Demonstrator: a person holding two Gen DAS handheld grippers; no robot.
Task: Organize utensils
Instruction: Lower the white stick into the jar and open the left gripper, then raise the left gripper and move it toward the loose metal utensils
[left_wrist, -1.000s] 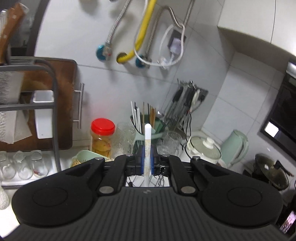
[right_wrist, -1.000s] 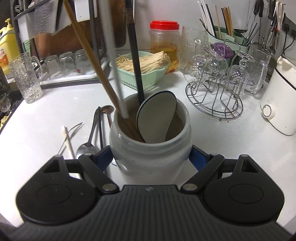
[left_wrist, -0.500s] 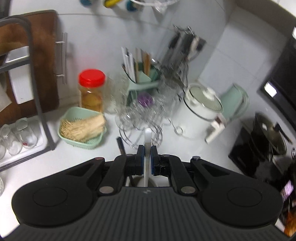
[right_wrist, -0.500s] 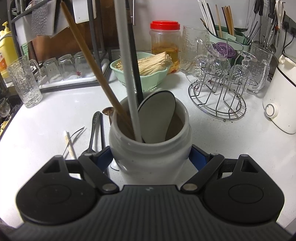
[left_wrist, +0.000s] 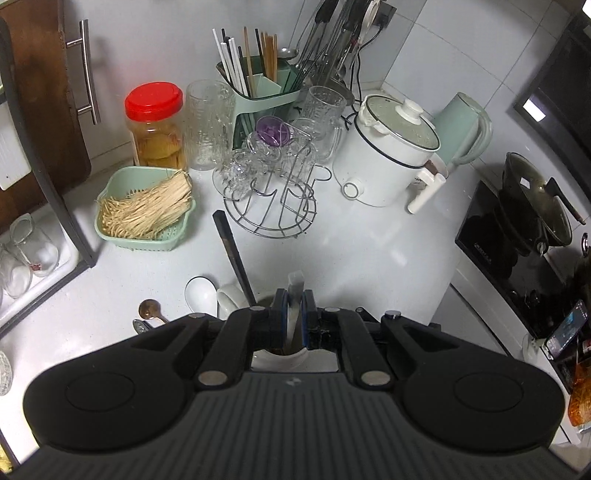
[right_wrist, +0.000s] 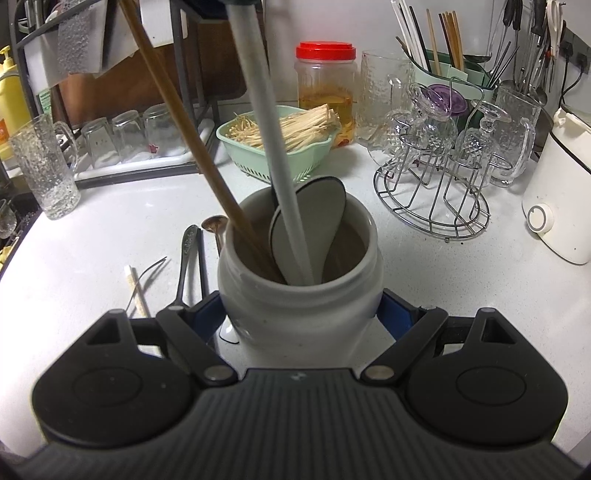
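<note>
Table (right_wrist: 424, 280): white, crowded along the back edge with things that no part of the job is judged to touch: a cooker, a wire glass rack, a green basket, a red-lidded jar.

Crock (right_wrist: 299, 295): white, set near the front edge of the table, clamped at its sides by the right hand-held gripper (right_wrist: 301, 314), whose blue pads are spread wide around the body and pressed to it. The crock is judged to be steadied for loading.

Already loaded in the crock: a wooden stick (right_wrist: 184, 122) leaned to the left, a flat white spoon (right_wrist: 317, 218) propped against the back of the rim, and a dark handle (left_wrist: 232, 251) seen best from the left wrist.

In progress: a long white utensil (right_wrist: 273, 155) is pinched at its top by the left hand-held gripper (left_wrist: 293, 321), jaws nearly pressed together on it. Its lower end is already inside the crock mouth. Whether it is bottomed out cannot be told. Release is judged not yet done.

Left to do, on the table left of the crock: a metal spoon (right_wrist: 186, 254) and a small brown-bowled spoon (right_wrist: 216, 225) lie side by side, with a thin wire piece (right_wrist: 147, 273) and a short pale stick (right_wrist: 136, 291) further left. At the crock's base a white edge is partly hidden, identity unclear.

Progress judged around halfway: three or four items in, about four still loose.
</note>
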